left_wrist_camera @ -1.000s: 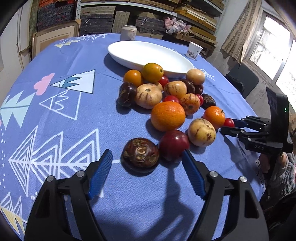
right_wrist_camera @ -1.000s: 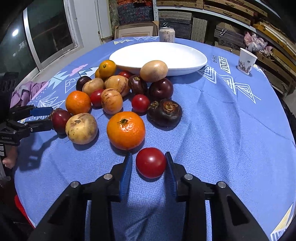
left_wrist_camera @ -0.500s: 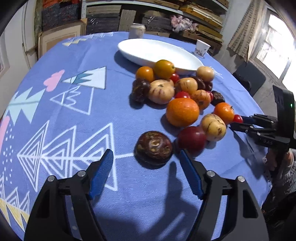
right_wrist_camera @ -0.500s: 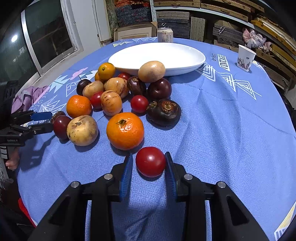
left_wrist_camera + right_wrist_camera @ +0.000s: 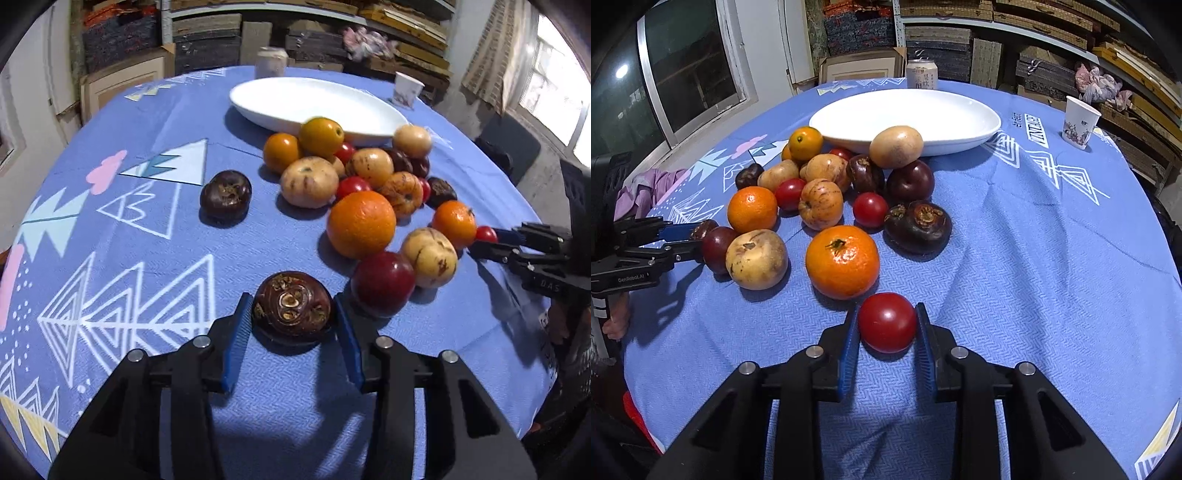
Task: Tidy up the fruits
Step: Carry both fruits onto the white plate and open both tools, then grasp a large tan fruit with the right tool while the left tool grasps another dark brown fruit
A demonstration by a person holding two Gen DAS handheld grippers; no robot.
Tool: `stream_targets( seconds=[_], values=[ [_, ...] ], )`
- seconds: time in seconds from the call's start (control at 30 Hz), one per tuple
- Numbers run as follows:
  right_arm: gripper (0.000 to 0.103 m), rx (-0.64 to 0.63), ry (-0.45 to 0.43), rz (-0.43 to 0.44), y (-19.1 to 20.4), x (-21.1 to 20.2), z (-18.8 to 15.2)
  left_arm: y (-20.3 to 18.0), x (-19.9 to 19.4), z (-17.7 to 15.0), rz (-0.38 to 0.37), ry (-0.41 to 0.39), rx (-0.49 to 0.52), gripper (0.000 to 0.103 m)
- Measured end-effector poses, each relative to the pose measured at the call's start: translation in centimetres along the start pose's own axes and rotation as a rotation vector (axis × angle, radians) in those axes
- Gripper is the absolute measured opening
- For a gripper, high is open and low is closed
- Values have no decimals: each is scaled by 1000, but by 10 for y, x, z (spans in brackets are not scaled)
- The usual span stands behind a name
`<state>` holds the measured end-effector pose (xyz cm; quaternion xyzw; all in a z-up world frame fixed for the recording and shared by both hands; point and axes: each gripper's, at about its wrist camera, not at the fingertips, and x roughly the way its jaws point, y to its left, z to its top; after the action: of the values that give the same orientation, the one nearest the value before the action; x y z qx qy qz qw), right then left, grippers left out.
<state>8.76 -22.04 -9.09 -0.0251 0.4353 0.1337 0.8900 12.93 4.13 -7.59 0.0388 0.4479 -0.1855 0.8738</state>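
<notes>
**Both grippers close on fruit at the near edge of the pile**

The left gripper has just been closing: a second ago its blue pads stood wide on either side of the dark brown fruit, and now they sit against its flanks at lower centre of the left wrist view, so it is grasping that fruit. The fruit rests on the blue tablecloth, not yet lifted. A red plum lies just to its right, close to the right-hand pad.

The right gripper has also been closing, by a smaller step. Its pads now press the sides of the red tomato at lower centre of the right wrist view, where before a slim gap showed on each side. The tomato sits on the cloth, just below a large tangerine.

The white oval plate at upper centre holds nothing, and the rest of the fruit is heaped between it and the grippers. Judging from this, both grasps look set, and the next step is likely to lift each fruit clear of its neighbours and carry it toward the plate. The plum could be nudged as the left gripper rises.
</notes>
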Motion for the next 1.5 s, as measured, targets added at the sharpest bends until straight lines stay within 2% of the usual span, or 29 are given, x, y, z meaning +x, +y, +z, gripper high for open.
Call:
stream_targets(
  seconds=[0.1,0.13,0.17,0.27,0.37,0.47,0.53,0.67,0.77,0.83,0.87,0.93,1.07,1.1,1.13,1.2,1.27,1.37,1.5],
  values=[
    [30,8,-26,4,-4,-10,9,3,-15,13,-14,-31,-17,43],
    [30,4,-40,5,-6,-15,18,2,-23,25,7,-63,1,43],
    [30,-1,-54,0,-8,-19,26,0,-28,39,27,-96,16,43],
    [30,-9,-104,7,-14,-27,65,0,-31,86,29,-159,27,43],
    [30,-10,-140,-7,-24,-17,112,-2,-13,135,41,-186,43,43],
    [30,9,-116,-11,-37,15,154,1,22,171,32,-155,40,43],
    [30,32,-61,10,-48,47,176,6,51,188,16,-106,27,43],
    [30,46,21,-15,-58,100,194,20,105,203,20,-15,-8,44],
    [32,32,89,5,-57,124,197,25,124,204,-17,26,-26,44],
    [42,33,76,-26,-54,127,198,24,127,203,-17,28,-23,45],
    [42,27,57,-26,-52,124,199,23,125,202,-15,19,-21,47],
    [43,22,42,-43,-49,117,199,23,117,202,-15,0,-30,57],
    [43,43,-31,-16,-48,75,192,30,80,196,-15,-55,-64,63],
    [48,45,-57,-14,-47,59,186,31,70,192,-11,-69,-68,64],
    [56,46,-87,-16,-45,44,178,34,55,184,11,-94,-72,68],
    [65,45,-145,-23,-40,17,159,37,33,167,58,-135,-72,72],
    [66,46,-194,-39,-36,-3,141,41,15,142,113,-164,-74,75],
    [66,31,-251,-30,-25,-18,117,39,4,106,144,-177,-59,76],
    [68,3,-236,-25,-12,-9,107,37,9,73,159,-173,-26,76]
  ],
)
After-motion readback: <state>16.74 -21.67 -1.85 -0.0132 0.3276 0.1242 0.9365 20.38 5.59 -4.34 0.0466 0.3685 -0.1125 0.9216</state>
